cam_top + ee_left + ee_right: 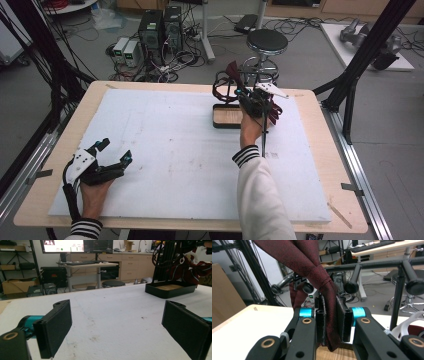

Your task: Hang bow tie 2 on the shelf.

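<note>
The right gripper (331,322) is seen with its jaws pressed tight on a dark red necktie (317,270), a folded band of the fabric being clamped between the two black pads. Only part of the necktie is shown in the right gripper view: its upper end is cut off by the top edge, and its lower tip hangs just below the pads. In the high view, the right gripper (254,102) is held above the far right part of the surface (165,145), over a black tray with a wooden floor (227,116); the tie and the black rack (235,80) rising from the tray are tangled together there and cannot be separated clearly. One tie is made out for certain; further red fabric on the rack is too blurred to count. The left gripper (112,152) rests at the near left, its jaws spread wide with nothing between them. One tray and two grippers are counted.
</note>
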`<state>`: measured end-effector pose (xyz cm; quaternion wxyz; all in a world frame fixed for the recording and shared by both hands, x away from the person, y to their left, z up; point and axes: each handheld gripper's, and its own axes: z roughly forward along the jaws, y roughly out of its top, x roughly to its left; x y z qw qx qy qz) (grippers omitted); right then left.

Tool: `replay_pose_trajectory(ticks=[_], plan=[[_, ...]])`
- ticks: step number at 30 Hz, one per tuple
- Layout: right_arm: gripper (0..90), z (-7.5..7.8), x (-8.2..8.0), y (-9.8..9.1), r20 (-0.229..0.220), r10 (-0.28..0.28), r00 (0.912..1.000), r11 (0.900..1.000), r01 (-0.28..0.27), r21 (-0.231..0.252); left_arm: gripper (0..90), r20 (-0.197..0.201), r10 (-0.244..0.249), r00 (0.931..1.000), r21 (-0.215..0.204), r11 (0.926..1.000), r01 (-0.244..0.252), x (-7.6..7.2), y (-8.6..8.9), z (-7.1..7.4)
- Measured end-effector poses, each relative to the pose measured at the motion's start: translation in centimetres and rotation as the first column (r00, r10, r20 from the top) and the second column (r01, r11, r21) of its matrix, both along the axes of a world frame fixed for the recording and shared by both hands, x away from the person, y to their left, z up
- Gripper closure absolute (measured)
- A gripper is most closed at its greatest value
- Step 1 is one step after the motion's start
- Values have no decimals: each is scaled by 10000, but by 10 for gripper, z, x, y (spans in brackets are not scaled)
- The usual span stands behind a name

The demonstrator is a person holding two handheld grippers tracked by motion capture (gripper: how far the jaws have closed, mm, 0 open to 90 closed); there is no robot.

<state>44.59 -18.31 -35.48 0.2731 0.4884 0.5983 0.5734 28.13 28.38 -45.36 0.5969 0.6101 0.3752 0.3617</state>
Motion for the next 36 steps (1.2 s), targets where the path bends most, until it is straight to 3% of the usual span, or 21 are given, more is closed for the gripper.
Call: replay_pose_trajectory(ticks=[8, 16, 36], plan=[[801, -7, 6, -1, -174, -120, 9998, 9999, 120, -4, 97, 2, -4, 10000, -9, 10000, 4, 0, 0, 0], [798, -10, 9, -1, -132, -127, 9998, 9988, 121, -468, 97, -5, -1, 10000, 19, 10000, 1, 0, 0, 0], [788, -19, 16, -7, -382, -242, 9990, 9985, 223, -495, 97, -15, -6, 10000, -1, 10000, 6, 0, 0, 0]])
